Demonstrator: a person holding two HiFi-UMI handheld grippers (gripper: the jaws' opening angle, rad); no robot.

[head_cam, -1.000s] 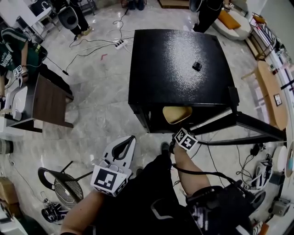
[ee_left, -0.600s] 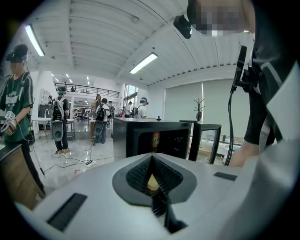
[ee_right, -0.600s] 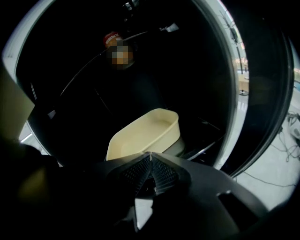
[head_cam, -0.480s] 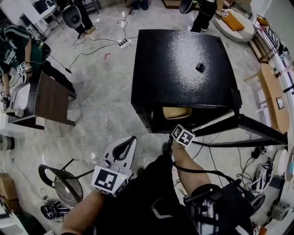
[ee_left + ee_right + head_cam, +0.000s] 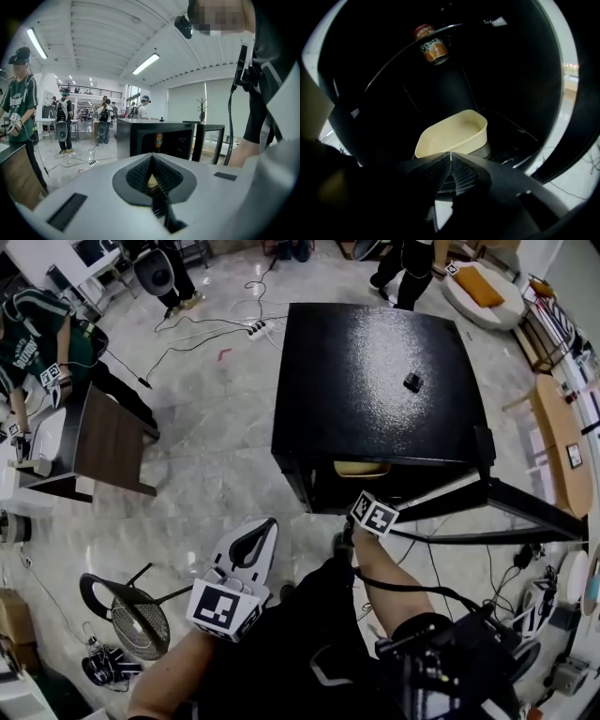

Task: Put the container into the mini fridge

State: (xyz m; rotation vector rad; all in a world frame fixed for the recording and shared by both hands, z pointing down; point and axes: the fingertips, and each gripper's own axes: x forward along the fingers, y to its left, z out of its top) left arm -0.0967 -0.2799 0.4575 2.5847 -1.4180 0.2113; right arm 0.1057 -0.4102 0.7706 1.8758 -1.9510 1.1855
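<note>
The mini fridge (image 5: pixel 375 381) is a black box on the floor with its door (image 5: pixel 487 493) swung open to the right. My right gripper (image 5: pixel 451 155) reaches into its dark lower compartment, shut on the near rim of a cream, tub-shaped container (image 5: pixel 454 133). In the head view only a sliver of the container (image 5: pixel 361 468) shows under the fridge's top edge, beyond the right gripper's marker cube (image 5: pixel 375 517). My left gripper (image 5: pixel 267 523) hangs shut and empty in front of me, left of the fridge (image 5: pixel 154 138).
A drink can (image 5: pixel 433 47) stands on the fridge's upper shelf. A small black object (image 5: pixel 412 382) lies on the fridge top. A wooden table (image 5: pixel 103 442) with a person stands at left. Cables and a power strip (image 5: pixel 251 329) cross the floor behind.
My right gripper has pushed forward with the container, which now sits deeper inside the fridge and shows less in the head view. The left gripper has stayed put.
</note>
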